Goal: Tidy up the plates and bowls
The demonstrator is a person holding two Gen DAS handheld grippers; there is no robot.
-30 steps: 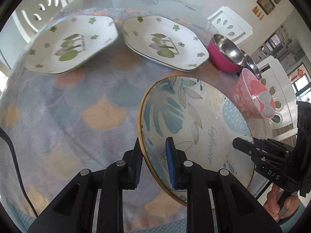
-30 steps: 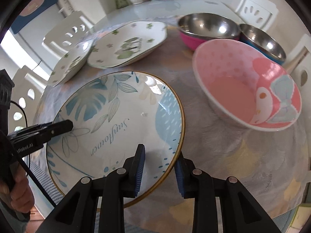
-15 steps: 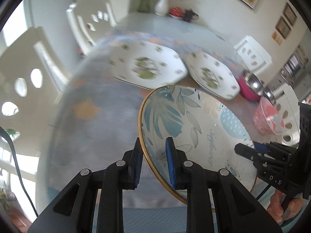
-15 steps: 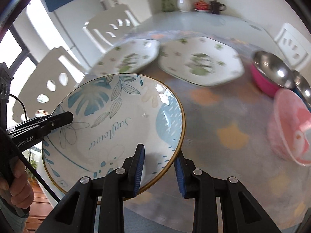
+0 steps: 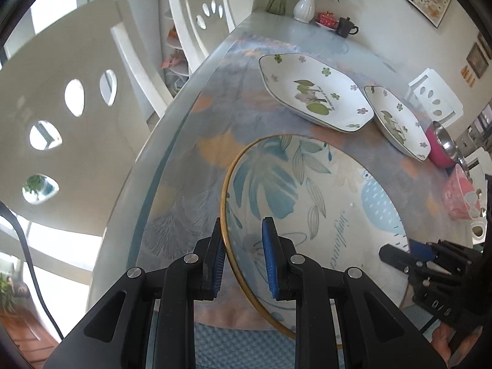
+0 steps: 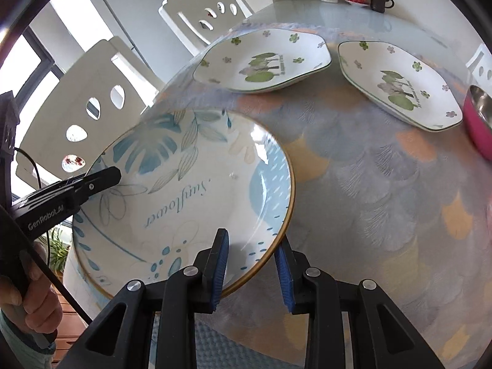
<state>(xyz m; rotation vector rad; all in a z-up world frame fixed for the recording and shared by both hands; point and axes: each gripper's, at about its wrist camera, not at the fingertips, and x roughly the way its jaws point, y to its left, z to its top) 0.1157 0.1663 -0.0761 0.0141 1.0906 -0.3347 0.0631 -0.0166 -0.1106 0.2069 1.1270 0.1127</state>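
Observation:
A large round plate with blue leaves and a gold rim (image 5: 310, 203) (image 6: 196, 190) is held above the table by both grippers. My left gripper (image 5: 243, 258) is shut on its left rim; it shows at the left of the right wrist view (image 6: 92, 181). My right gripper (image 6: 250, 272) is shut on its right rim; it shows at the right of the left wrist view (image 5: 399, 255). Two white hexagonal plates with green flowers (image 6: 261, 61) (image 6: 399, 86) lie side by side further back on the table.
A pink steel bowl (image 6: 479, 120) and a pink patterned bowl (image 5: 461, 196) stand at the right. White chairs (image 5: 70, 117) line the table's left edge. A vase (image 5: 304, 7), a red dish and a dark teapot (image 5: 346, 26) stand at the far end.
Both grippers have carried the big plate leftwards across the table, towards its left edge by the chairs. The bowls now lie far off at the right.

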